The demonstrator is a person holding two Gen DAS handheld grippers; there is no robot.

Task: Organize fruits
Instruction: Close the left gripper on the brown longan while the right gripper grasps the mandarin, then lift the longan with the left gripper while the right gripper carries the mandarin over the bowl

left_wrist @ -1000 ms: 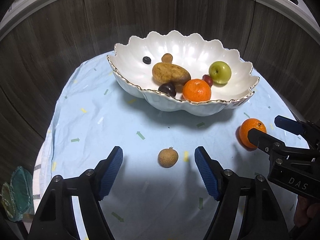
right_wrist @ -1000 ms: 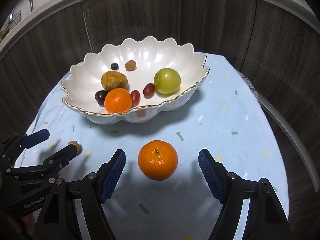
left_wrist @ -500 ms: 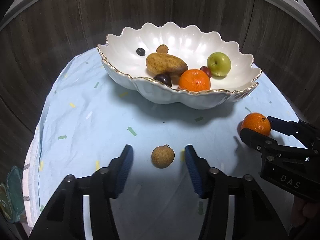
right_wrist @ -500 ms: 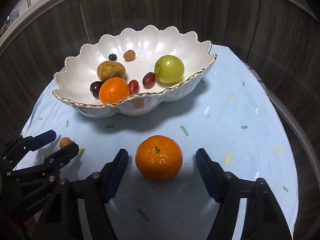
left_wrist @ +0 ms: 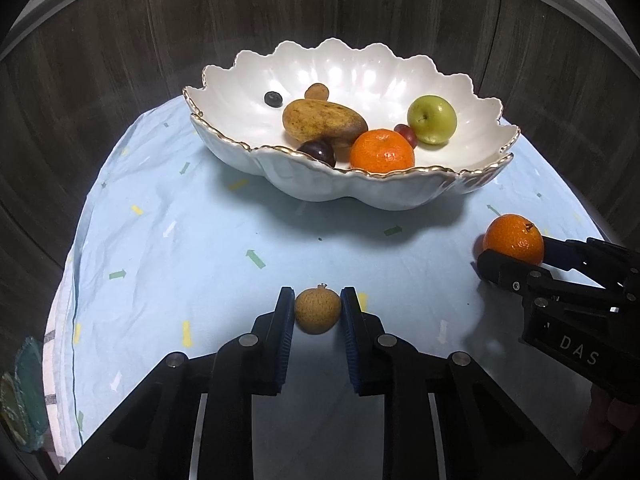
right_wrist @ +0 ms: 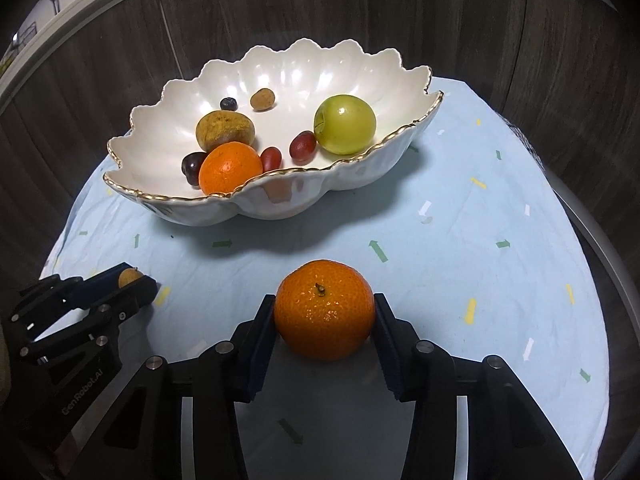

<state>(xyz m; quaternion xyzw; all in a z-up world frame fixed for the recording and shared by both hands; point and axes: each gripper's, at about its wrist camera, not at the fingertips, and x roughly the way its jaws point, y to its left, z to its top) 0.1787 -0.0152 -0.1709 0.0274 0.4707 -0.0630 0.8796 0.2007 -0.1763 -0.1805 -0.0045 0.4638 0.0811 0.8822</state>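
Both grippers clamp fruit on the counter, in front of the bowl.
The left gripper [left_wrist: 317, 312] pinches a small brown longan [left_wrist: 317, 310]; the right gripper [right_wrist: 325, 316], jaws closing, has its pads against a mandarin [right_wrist: 325, 314] near the white scalloped bowl [right_wrist: 280, 196].

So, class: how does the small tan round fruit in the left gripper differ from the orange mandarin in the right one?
The small tan round fruit is far smaller and dull; the orange mandarin is bigger, glossy and dimpled. The right gripper's jaws are closing on the mandarin; the left gripper is shut. Both fruits sit stem-up on the cloth.
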